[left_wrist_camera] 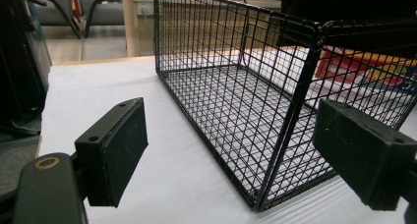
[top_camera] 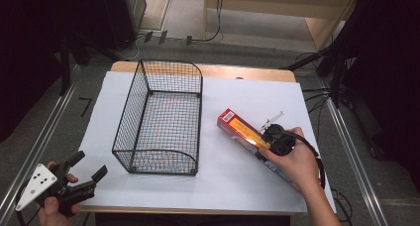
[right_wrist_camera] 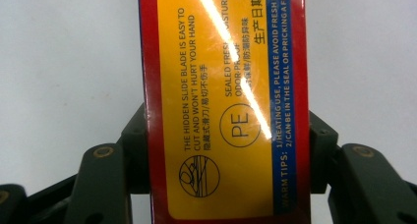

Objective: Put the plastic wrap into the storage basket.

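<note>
A long red and yellow box (top_camera: 237,124) lies slantwise on the white sheet, to the right of a black wire basket (top_camera: 130,117). My right gripper (top_camera: 265,141) is shut across the box's near half. In the right gripper view its black jaws press on both long sides of the box (right_wrist_camera: 221,86), right gripper (right_wrist_camera: 226,150). My left gripper (top_camera: 90,164) is at the table's near left corner, open and holding nothing. In the left gripper view the left gripper (left_wrist_camera: 236,150) faces the basket's near corner (left_wrist_camera: 290,121), and its pads are apart from the basket. The basket holds nothing.
A white sheet (top_camera: 223,181) covers most of the wooden table (top_camera: 247,72). Metal rails (top_camera: 346,137) run along the floor on both sides, with cables (top_camera: 317,97) at the right. Chairs (left_wrist_camera: 64,8) stand beyond the table.
</note>
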The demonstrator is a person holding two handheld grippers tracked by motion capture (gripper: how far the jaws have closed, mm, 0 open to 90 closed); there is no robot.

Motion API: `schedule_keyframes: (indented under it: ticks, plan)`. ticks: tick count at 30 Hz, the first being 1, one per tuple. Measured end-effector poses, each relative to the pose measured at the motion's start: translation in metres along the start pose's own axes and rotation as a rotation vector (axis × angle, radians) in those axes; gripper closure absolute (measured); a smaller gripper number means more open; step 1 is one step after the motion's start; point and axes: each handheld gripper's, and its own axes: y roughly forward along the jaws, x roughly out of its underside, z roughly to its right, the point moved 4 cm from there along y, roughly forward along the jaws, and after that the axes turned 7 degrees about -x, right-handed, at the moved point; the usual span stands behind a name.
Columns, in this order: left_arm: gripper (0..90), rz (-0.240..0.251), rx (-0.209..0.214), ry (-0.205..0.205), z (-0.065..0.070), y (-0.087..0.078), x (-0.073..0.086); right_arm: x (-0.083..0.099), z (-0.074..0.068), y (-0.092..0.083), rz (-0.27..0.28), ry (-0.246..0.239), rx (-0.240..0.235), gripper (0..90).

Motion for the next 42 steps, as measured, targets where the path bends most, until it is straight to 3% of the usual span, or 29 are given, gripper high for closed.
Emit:
schedule_keyframes:
  ticks: [12,31,42]
  plan:
    - [13.9,0.002,0.000,0.000,0.000,-0.001,0.000,0.000,0.005,-0.022,0.020,-0.083,-0.013,41.2]
    - [13.9,0.001,-0.002,-0.002,-0.001,0.000,0.000,-0.012,-0.003,-0.043,0.033,-0.149,-0.022,41.2]
    - [13.9,0.000,0.001,-0.002,0.000,0.000,0.001,-0.025,-0.016,-0.051,0.044,-0.186,-0.039,41.2]
